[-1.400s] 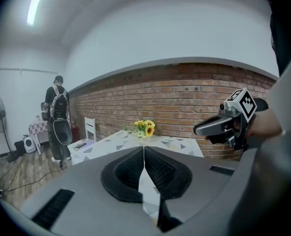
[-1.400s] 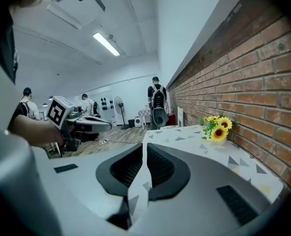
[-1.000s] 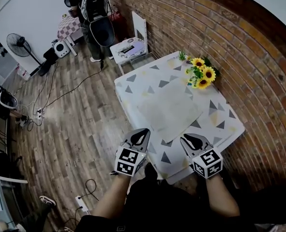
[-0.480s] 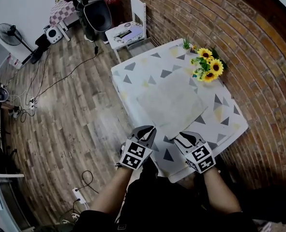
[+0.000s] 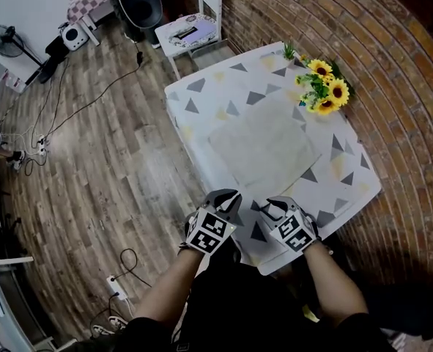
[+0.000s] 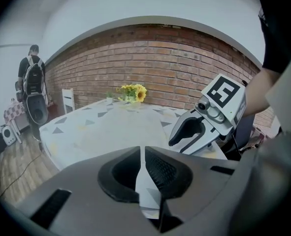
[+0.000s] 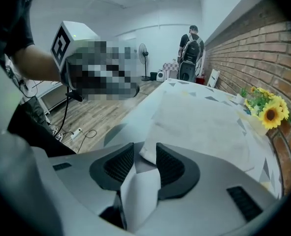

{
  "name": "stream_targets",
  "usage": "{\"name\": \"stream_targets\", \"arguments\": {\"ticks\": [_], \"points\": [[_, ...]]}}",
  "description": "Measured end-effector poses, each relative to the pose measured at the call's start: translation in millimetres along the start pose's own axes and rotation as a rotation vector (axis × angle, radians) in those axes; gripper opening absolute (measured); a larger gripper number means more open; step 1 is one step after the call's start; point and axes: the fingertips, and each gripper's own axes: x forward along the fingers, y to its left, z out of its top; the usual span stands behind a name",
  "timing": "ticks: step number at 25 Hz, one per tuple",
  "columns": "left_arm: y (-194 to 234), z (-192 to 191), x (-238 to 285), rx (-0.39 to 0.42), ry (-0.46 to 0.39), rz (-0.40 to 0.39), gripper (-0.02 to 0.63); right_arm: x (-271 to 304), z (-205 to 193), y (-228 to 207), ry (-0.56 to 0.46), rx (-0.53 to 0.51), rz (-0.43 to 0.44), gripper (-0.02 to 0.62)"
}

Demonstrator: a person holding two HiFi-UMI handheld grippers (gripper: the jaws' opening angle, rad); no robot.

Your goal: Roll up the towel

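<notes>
We see the towel [image 5: 264,149] as soft matt cloth, faintly mottled. The tablecloth [image 5: 201,97] lies smooth, perhaps with a slight sheen. The wall [image 5: 392,50] is rough brick, the floor [image 5: 91,167] dull-glossy wood. The left gripper [image 5: 226,196] and right gripper [image 5: 269,206] look like matt grey plastic, with ribbed black pads [image 7: 172,165].

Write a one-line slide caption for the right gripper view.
Right claw, its jaws just opened wider, frames the near corner of the pale rectangular cloth towel.
</notes>
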Motion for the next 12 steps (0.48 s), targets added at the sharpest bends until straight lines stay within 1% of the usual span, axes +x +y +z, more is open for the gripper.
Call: {"name": "stream_targets", "arguments": {"ticks": [5, 7, 12], "points": [[-3, -10, 7, 0.015, 0.029, -0.016, 0.025, 16, -11, 1, 0.043, -0.006, 0.016, 0.139], [-5, -13, 8, 0.043, 0.046, -0.018, 0.026, 21, -14, 1, 0.056, -0.008, 0.017, 0.135], [-14, -18, 11, 0.119, 0.083, -0.04, 0.028, 27, -17, 1, 0.065, 0.0, 0.008, 0.098]]}}
